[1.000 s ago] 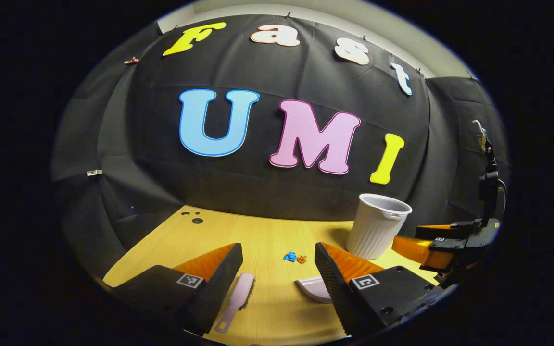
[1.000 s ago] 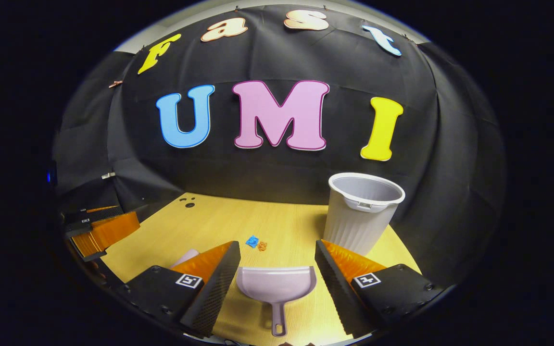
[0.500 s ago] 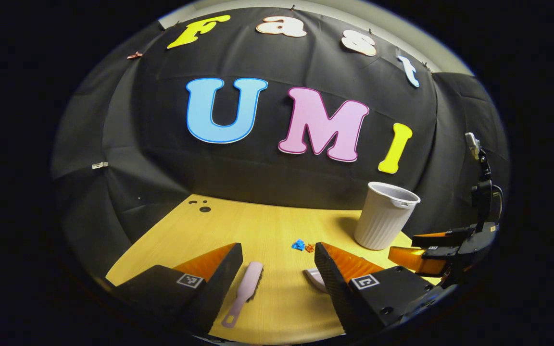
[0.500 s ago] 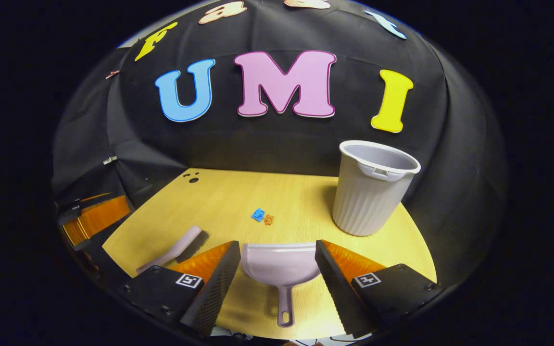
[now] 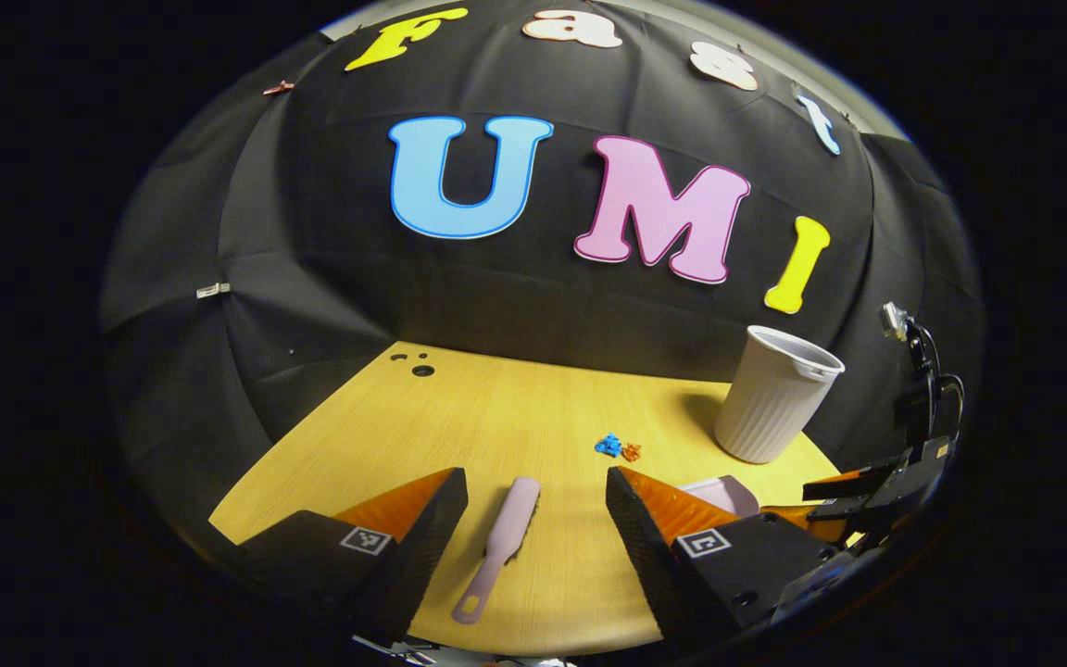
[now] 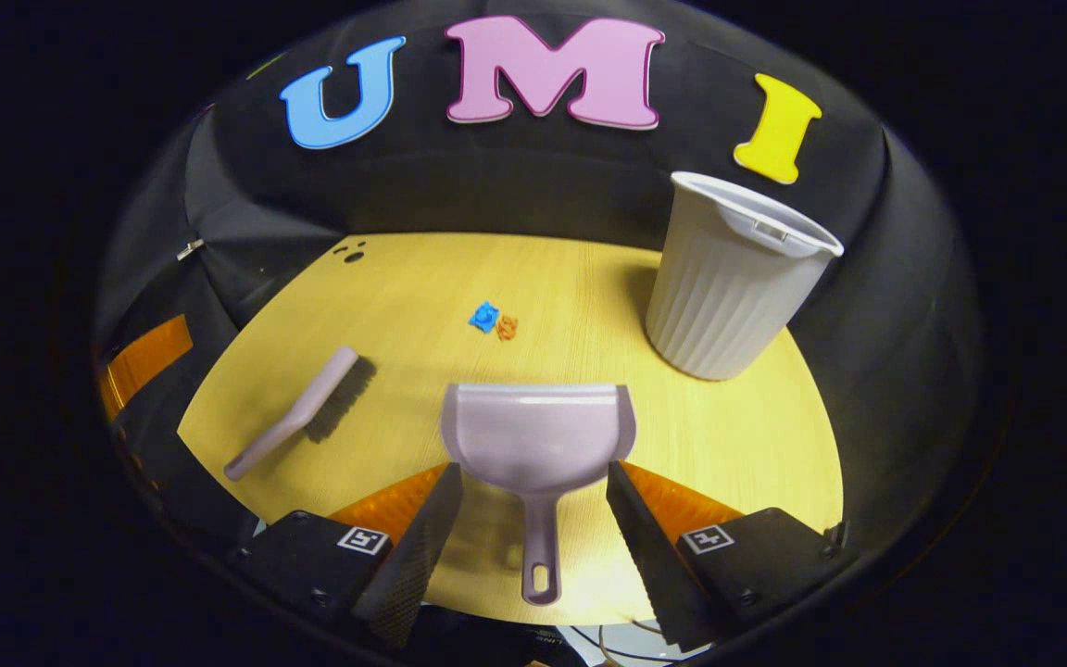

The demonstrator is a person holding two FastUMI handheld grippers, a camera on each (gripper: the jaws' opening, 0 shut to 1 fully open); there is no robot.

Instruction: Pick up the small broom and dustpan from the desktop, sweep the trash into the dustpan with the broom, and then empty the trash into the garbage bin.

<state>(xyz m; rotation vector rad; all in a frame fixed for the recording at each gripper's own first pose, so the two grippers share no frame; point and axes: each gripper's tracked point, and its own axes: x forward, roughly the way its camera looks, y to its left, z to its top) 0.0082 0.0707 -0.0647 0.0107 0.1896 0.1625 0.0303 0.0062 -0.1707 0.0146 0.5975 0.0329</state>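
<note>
yellow wood-grain desktop (image 5: 496,417) fills the lower middle of the left gripper view, backed by black cloth. left gripper (image 5: 536,519) sits at the bottom of that frame with its two fingers spread wide and holding nothing; the pale pink broom (image 5: 501,547) lies flat on the desktop in the gap between them, handle toward the bottom edge, touched by neither finger. two small scraps of trash (image 5: 617,448), one blue and one orange, lie side by side just above the right-hand finger, apart from the broom. ribbed white bin (image 5: 774,398) stands upright at right of centre, near the far edge of the desktop. a corner of the pale dustpan (image 5: 726,494) shows behind the right-hand finger, and beyond it, at the lower right of the frame, is part of the other gripper. in the right gripper view the right gripper (image 6: 533,547) is at the bottom, fingers likewise wide apart and empty; the dustpan (image 6: 538,435) lies flat between and just above them, its handle pointing to the bottom edge and its open lip toward the trash (image 6: 494,321) at centre. broom (image 6: 297,412) lies slanted at left of centre, well apart from the dustpan; bin (image 6: 733,278) stands at upper right on the desktop (image 6: 728,435).
</note>
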